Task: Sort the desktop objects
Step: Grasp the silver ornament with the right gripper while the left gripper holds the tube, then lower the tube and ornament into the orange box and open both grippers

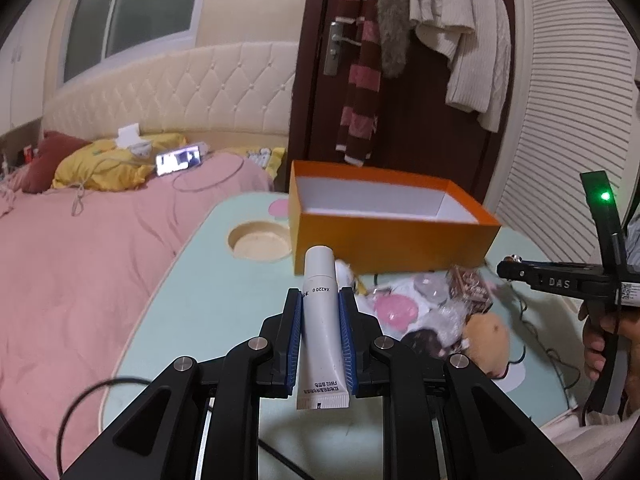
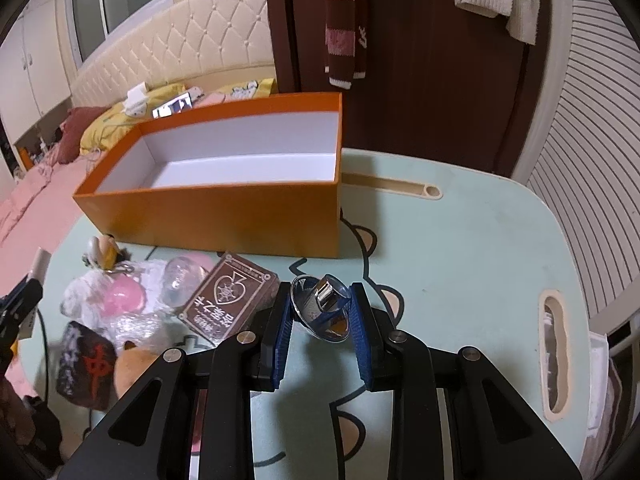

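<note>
Blue-padded fingers of the left gripper (image 1: 320,334) are clamped on a white tube (image 1: 322,328), held above the table (image 1: 192,300) and aimed toward the orange box (image 1: 392,236). Right gripper (image 2: 322,320) fingers stand partly apart around a shiny metal piece (image 2: 326,310), touching it on both sides; whether it is lifted I cannot tell. Sorting looks barely begun: the box shows only its white floor, while a card pack (image 2: 230,300), pink pouch (image 2: 120,298), black plush (image 2: 86,364) and other trinkets lie heaped near the table's left edge. Only the right view looks into the box and shows the metal piece; only the left view shows the tube.
</note>
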The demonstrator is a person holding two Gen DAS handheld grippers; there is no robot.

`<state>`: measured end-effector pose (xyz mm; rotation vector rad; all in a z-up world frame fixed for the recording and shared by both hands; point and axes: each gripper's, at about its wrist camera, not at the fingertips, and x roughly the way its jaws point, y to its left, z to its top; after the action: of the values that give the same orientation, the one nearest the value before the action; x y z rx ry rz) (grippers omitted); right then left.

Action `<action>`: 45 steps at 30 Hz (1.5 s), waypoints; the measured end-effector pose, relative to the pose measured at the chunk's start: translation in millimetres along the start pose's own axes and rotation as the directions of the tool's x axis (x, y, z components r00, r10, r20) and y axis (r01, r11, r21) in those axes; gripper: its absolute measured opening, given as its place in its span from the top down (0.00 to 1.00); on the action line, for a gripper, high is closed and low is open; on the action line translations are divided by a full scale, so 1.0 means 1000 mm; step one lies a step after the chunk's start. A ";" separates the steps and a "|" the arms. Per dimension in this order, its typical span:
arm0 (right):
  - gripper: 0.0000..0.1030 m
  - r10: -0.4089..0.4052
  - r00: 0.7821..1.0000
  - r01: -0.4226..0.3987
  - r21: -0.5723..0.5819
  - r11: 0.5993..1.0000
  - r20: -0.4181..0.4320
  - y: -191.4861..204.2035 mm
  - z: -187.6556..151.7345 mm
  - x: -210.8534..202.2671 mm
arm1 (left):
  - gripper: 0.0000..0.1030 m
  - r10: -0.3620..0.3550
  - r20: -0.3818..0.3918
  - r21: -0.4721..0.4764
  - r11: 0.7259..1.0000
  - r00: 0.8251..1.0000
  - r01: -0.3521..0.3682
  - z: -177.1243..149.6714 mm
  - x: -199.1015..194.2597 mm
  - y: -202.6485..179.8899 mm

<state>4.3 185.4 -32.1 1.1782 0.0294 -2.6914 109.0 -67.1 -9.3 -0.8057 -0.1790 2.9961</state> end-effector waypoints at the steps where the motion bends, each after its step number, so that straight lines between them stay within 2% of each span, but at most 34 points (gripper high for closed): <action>1: 0.72 0.012 1.000 -0.012 0.006 1.000 0.006 -0.001 0.001 -0.003 | 0.84 -0.003 0.010 0.003 1.000 1.000 0.003 0.003 -0.002 -0.001; 5: 0.72 0.083 0.995 -0.085 0.030 0.996 0.051 -0.005 0.010 -0.022 | 0.84 -0.033 0.044 0.005 0.999 0.999 0.032 0.024 -0.001 -0.004; 10: 0.72 0.133 0.987 -0.135 0.023 0.991 0.091 0.003 0.033 -0.031 | 0.84 -0.065 0.069 0.035 0.997 0.996 0.062 0.059 0.017 -0.012; 14: 0.72 0.153 0.981 -0.153 -0.013 0.988 0.119 0.017 0.056 -0.029 | 0.84 -0.097 0.034 0.057 0.994 0.995 0.095 0.081 0.047 -0.018; 18: 0.72 0.147 0.982 -0.142 -0.045 0.989 0.119 0.033 0.078 -0.009 | 0.84 -0.092 -0.042 0.078 0.992 0.995 0.095 0.092 0.086 -0.021; 23: 0.72 0.137 0.989 -0.136 -0.030 0.990 0.062 0.036 0.092 0.028 | 0.83 -0.082 -0.128 0.057 0.994 0.988 0.090 0.092 0.117 -0.017; 25: 0.72 0.138 0.989 -0.137 -0.022 0.990 0.047 0.035 0.092 0.037 | 0.83 -0.072 -0.136 0.055 0.995 0.988 0.080 0.091 0.122 -0.016; 27: 0.72 0.137 0.990 -0.137 -0.018 0.990 0.032 0.034 0.092 0.044 | 0.77 -0.061 -0.142 0.043 0.997 0.988 0.067 0.091 0.126 -0.013; 29: 0.72 0.137 0.990 -0.137 -0.009 0.991 0.017 0.033 0.090 0.050 | 0.62 -0.059 -0.147 0.025 0.998 0.987 0.063 0.089 0.129 -0.010; 34: 0.69 0.110 0.994 -0.110 0.017 0.994 0.013 0.029 0.086 0.055 | 0.59 -0.062 -0.123 0.022 0.998 0.990 0.066 0.089 0.124 -0.010; 36: 0.66 0.101 0.995 -0.102 0.016 0.995 0.021 0.029 0.086 0.052 | 0.51 -0.074 -0.107 0.015 0.997 0.991 0.076 0.091 0.118 -0.009; 37: 0.60 0.098 0.995 -0.099 0.017 0.995 0.025 0.029 0.086 0.050 | 0.45 -0.080 -0.101 0.009 0.997 0.992 0.081 0.092 0.115 -0.009; 38: 0.51 0.101 0.994 -0.102 0.021 0.995 0.035 0.028 0.085 0.047 | 0.43 -0.089 -0.087 -0.001 0.996 0.992 0.090 0.093 0.110 -0.008; 41: 0.37 0.121 0.989 -0.125 0.038 0.991 0.088 0.027 0.084 0.032 | 0.43 -0.096 -0.059 -0.006 0.995 0.994 0.096 0.097 0.093 -0.006; 45: 0.36 0.119 0.978 -0.123 0.013 0.992 0.169 0.030 0.082 0.003 | 0.43 -0.096 -0.036 -0.002 0.995 0.995 0.096 0.097 0.066 -0.002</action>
<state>-51.0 147.0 23.0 0.9237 -0.0969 -2.6788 2.9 -71.1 41.3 -0.8263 -0.2104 2.8901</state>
